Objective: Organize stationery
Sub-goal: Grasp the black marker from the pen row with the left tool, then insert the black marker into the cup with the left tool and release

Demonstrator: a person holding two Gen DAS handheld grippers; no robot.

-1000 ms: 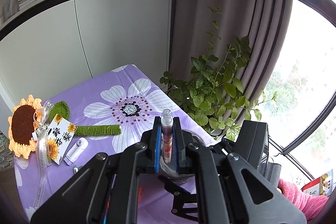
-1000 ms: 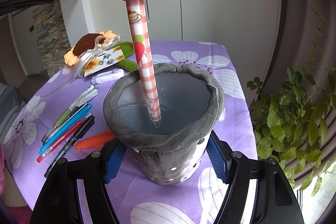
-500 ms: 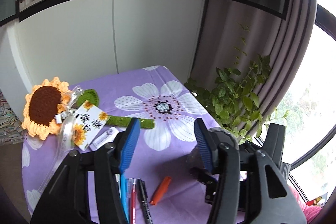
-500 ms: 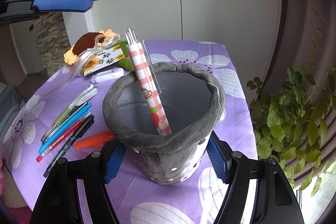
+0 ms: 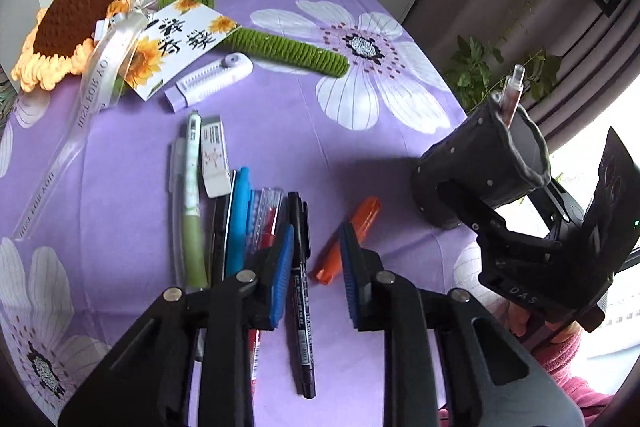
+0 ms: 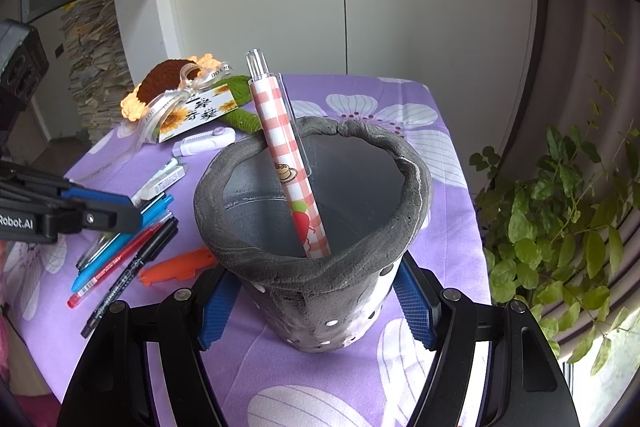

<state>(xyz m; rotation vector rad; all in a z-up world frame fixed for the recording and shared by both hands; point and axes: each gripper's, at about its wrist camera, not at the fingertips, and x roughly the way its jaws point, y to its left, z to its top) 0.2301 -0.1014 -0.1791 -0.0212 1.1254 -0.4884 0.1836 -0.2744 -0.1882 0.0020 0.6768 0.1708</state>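
Right gripper (image 6: 316, 303) squeezing the grey pen pot (image 6: 320, 267), checked pen (image 6: 286, 163) leaning inside, left gripper (image 5: 316, 267) just closing, empty, over the black marker (image 5: 302, 287).

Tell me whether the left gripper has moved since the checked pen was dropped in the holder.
Yes. The left gripper has come down from above the pen holder to the pens on the purple tablecloth, jaws just closing astride the black marker, not gripping.

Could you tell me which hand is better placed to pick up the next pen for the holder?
Left. The left gripper hangs over the black marker, nothing gripped, while the right gripper is clamped on the pen holder.
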